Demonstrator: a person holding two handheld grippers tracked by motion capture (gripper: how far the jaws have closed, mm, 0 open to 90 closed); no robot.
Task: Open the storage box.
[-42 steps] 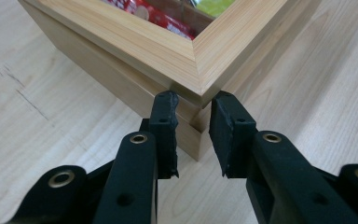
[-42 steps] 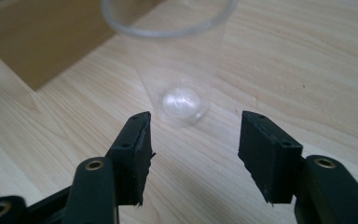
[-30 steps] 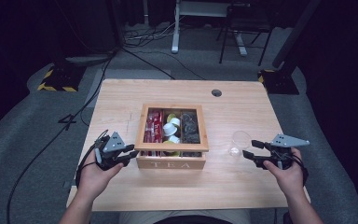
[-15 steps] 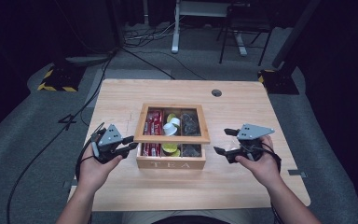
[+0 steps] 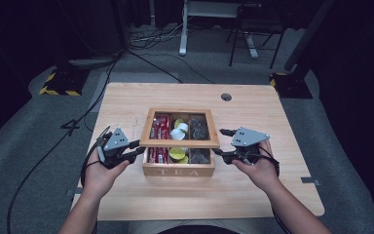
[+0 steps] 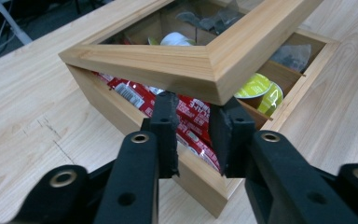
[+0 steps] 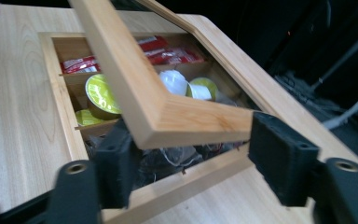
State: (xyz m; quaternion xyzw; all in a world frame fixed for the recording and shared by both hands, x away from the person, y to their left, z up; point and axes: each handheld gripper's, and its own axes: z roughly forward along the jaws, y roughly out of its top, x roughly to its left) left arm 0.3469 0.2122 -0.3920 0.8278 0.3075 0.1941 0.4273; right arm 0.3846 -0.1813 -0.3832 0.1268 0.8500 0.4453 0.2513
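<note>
L gripper (image 5: 135,148) sits at the tea box (image 5: 178,170) front-left corner, jaws narrow w/ a small gap, nothing between them; in the left gripper view the tips sit just under the raised lid (image 6: 200,63) corner, over red packets (image 6: 193,119). R gripper (image 5: 218,142) at the box's right side, jaws wide, straddling the lid's corner; can't tell if touching. High view: box mid-table (image 5: 126,105), "TEA" on front, lid frame part-lifted, tilted. Left gripper view adds the green pods (image 6: 261,91) under the lid edge. Right gripper view adds dark tea bags (image 7: 168,161) nearest, then pods (image 7: 100,95), white pod (image 7: 175,81), red packets far side.
</note>
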